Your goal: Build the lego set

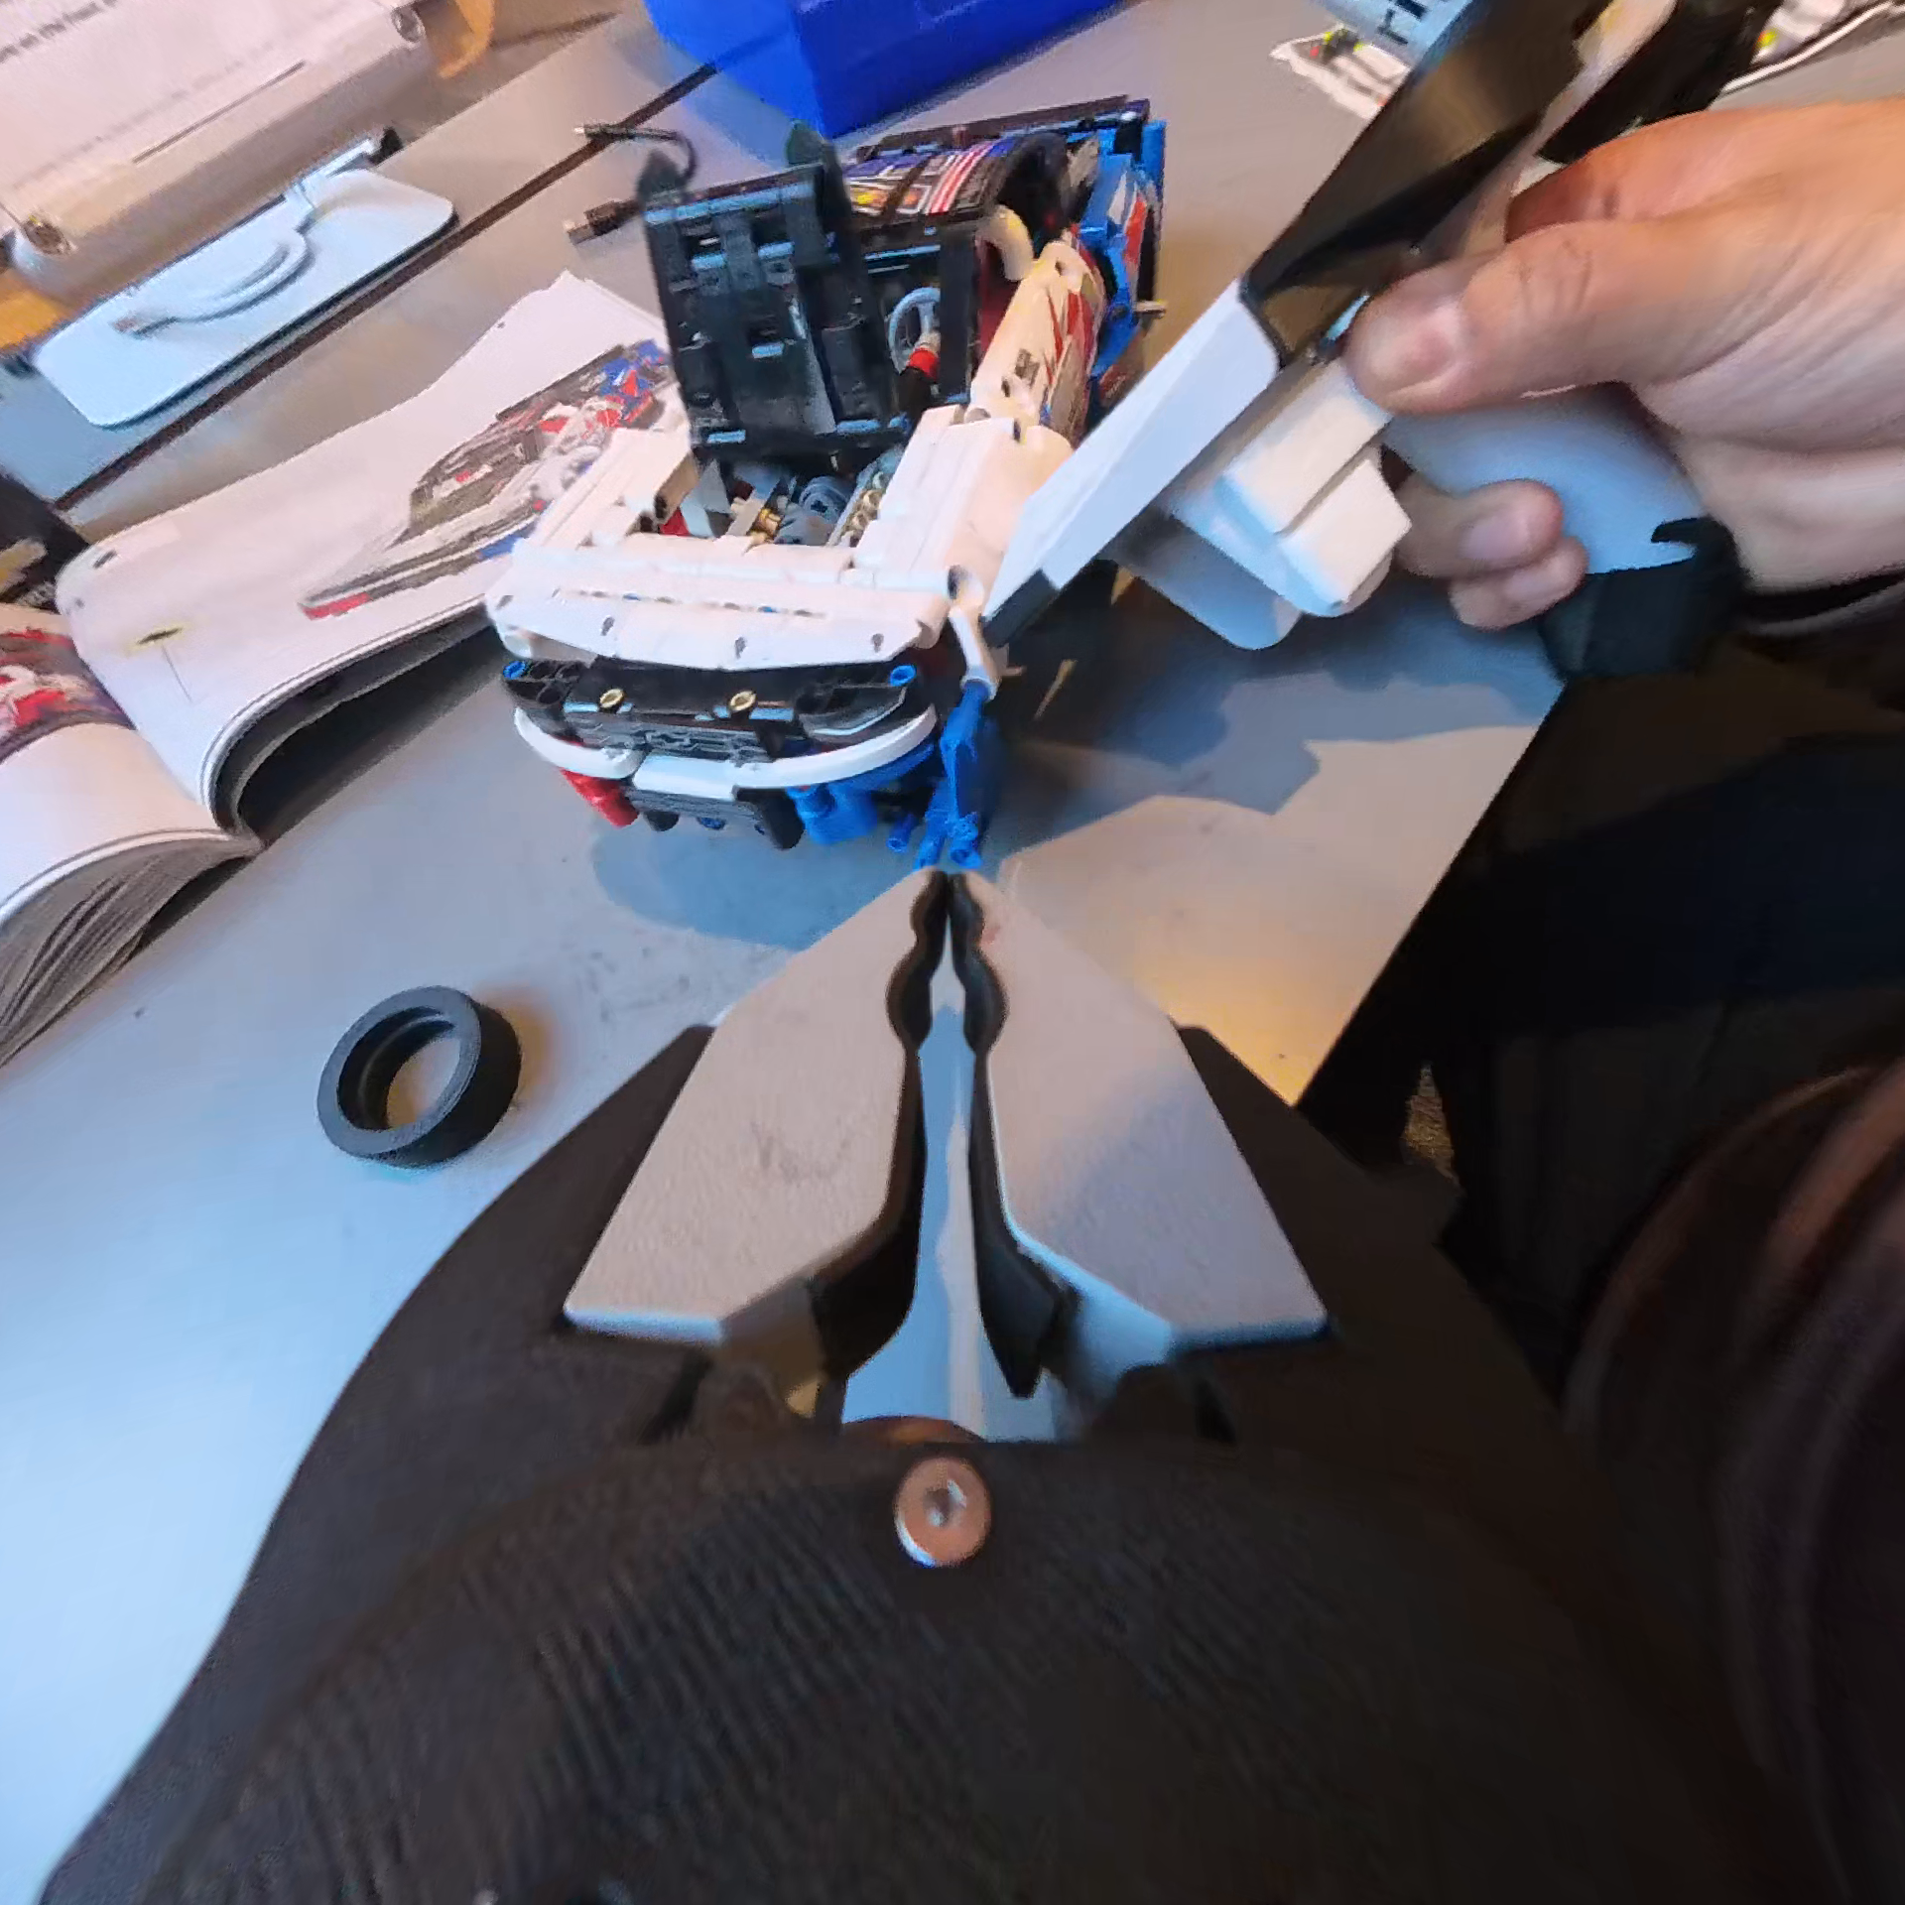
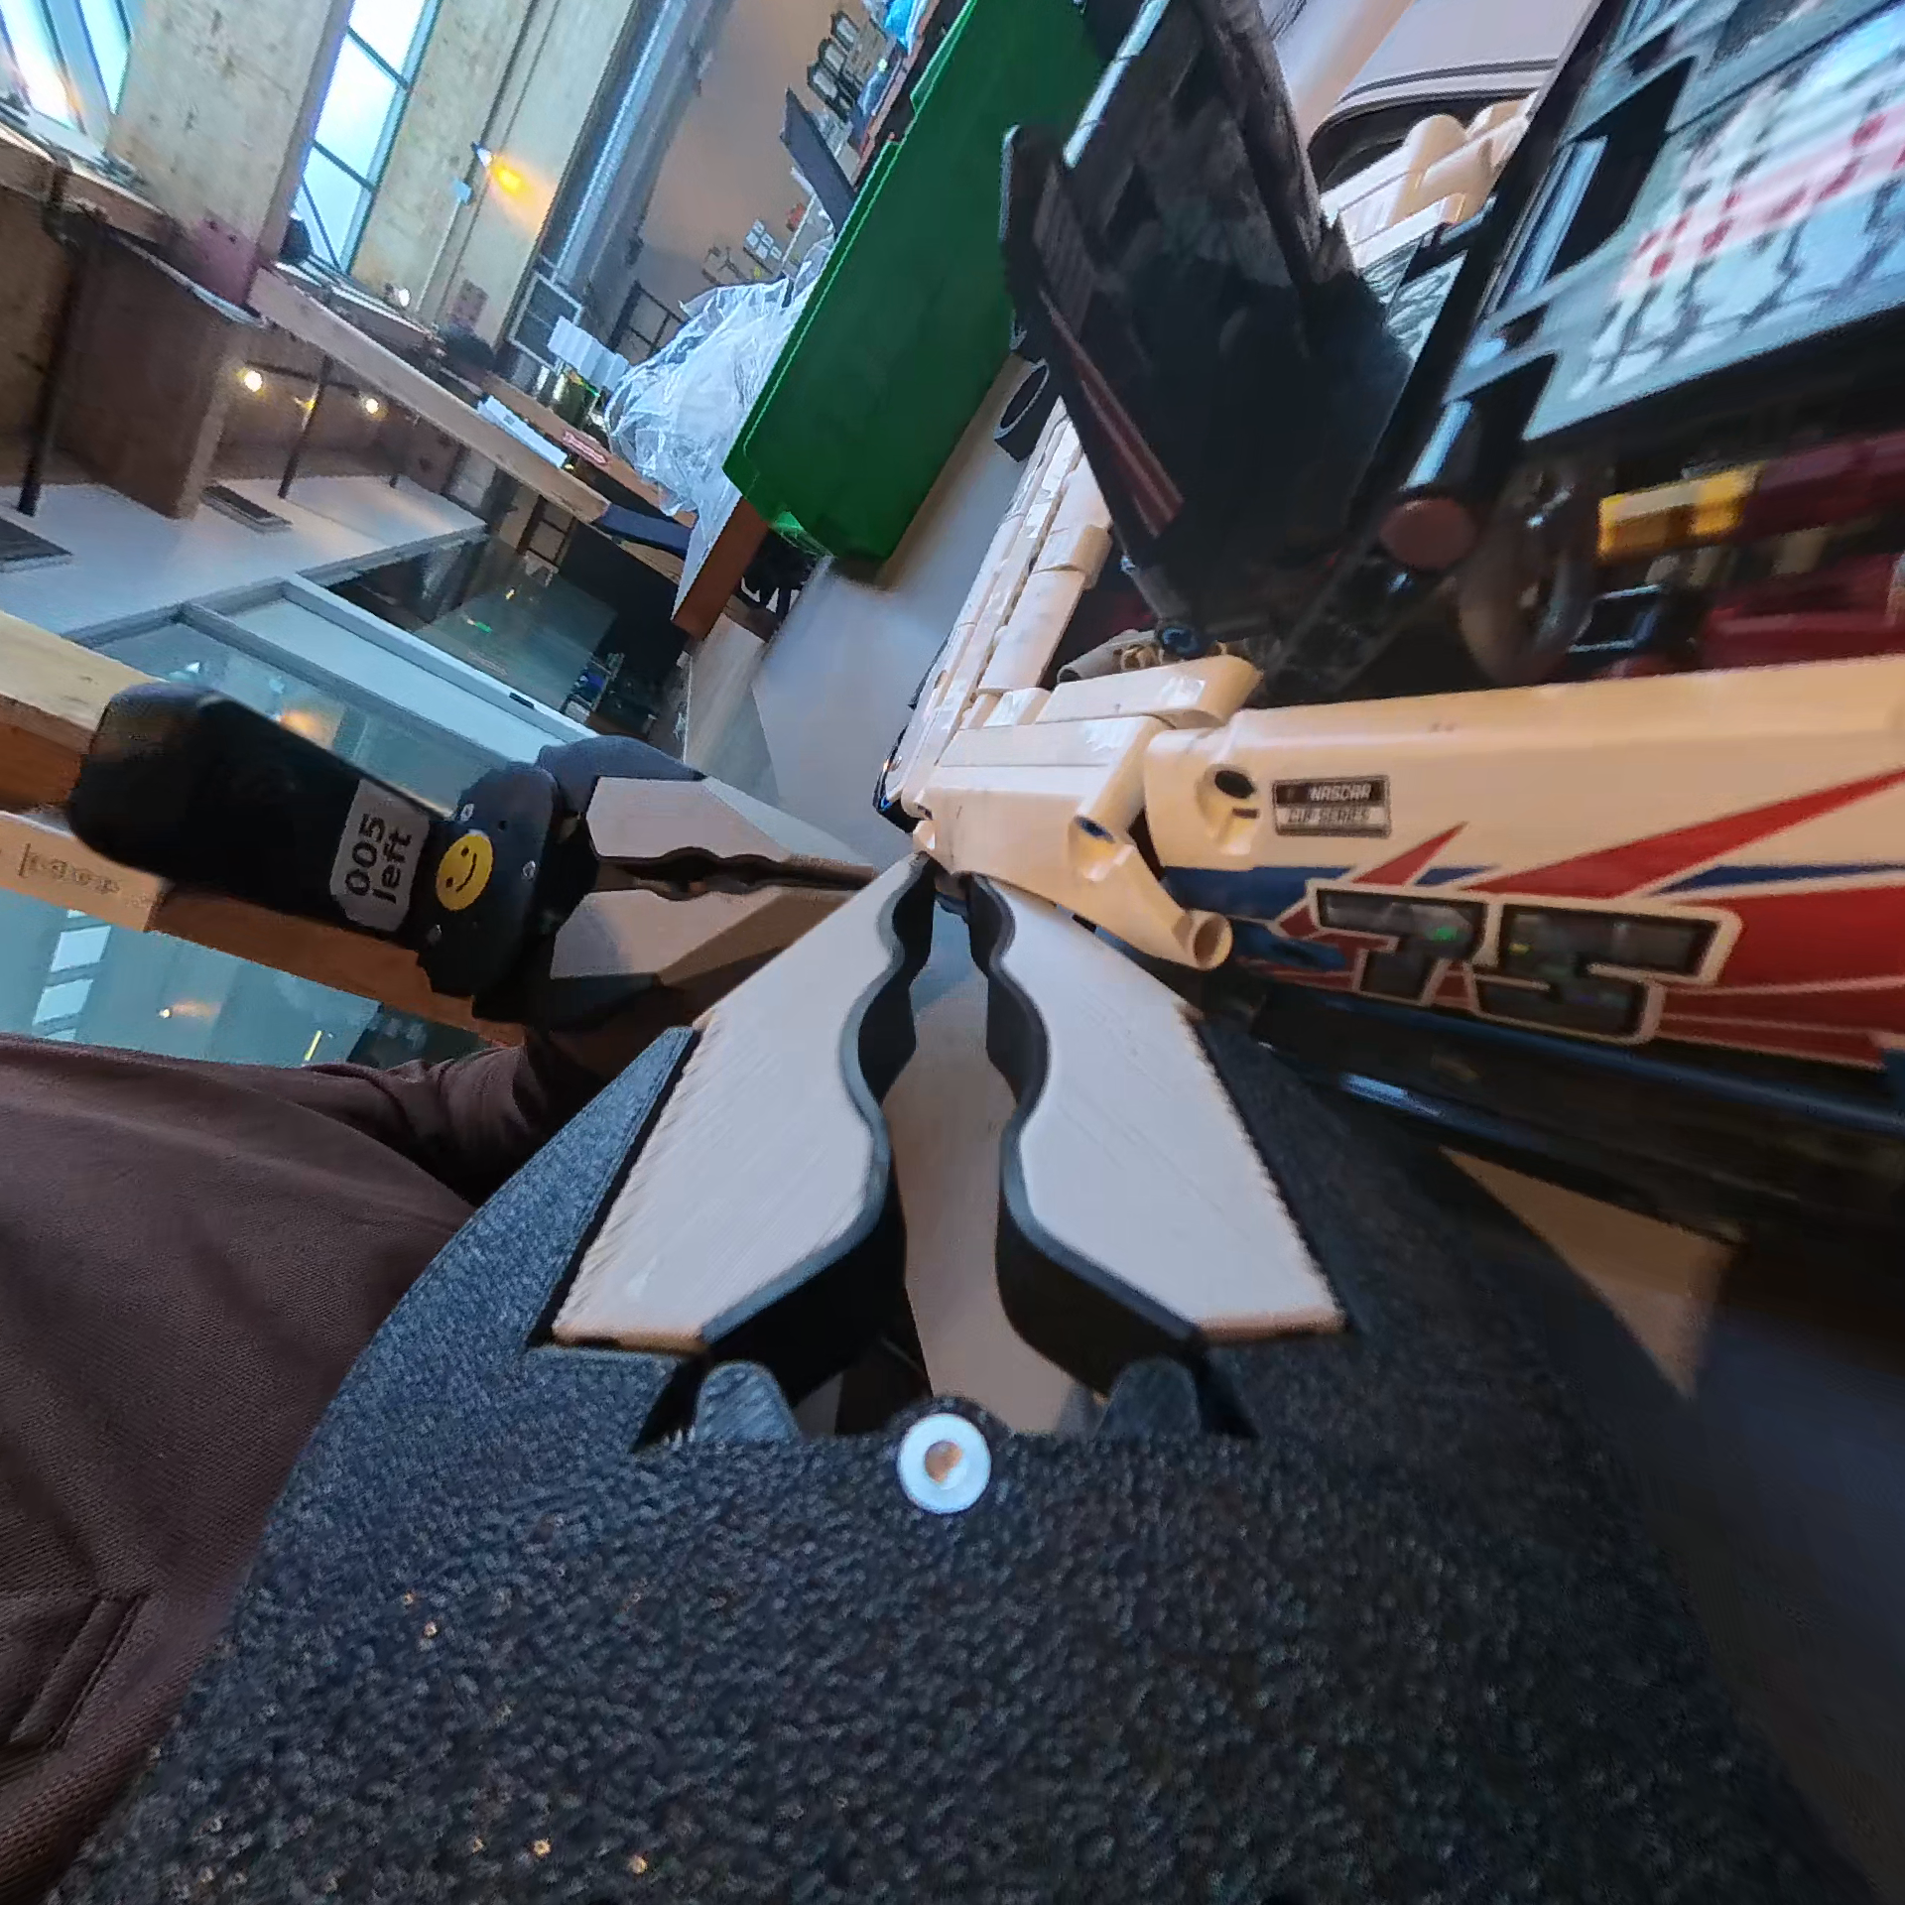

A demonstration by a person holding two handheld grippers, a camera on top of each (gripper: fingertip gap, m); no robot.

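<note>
The left gripper [image 1: 950,884] is nearest in the left wrist view, and its two grey fingers [image 1: 794,1124] are squeezed together with nothing between them. Their tips sit just in front of the lego car [image 1: 783,577], close to a blue part [image 1: 964,783] at the car's front corner, but I cannot tell if they touch it. A loose black tire [image 1: 421,1074] lies on the grey table [image 1: 186,1237], near the car and off to its left. The car stands on the table with its white nose facing the camera and its black hood [image 1: 763,330] tipped up. The right gripper [image 1: 1005,619] comes in from the car's right side, held by a hand [image 1: 1649,351]. Its tips rest against the white corner of the car. In the right wrist view its fingers [image 2: 763,1124] stand a little apart, and I cannot tell if they pinch any piece. An open instruction book [image 1: 309,536] lies left of the car. Behind the car sits a blue box [image 1: 876,52], and a black cable [image 1: 629,175] lies beside it.
</note>
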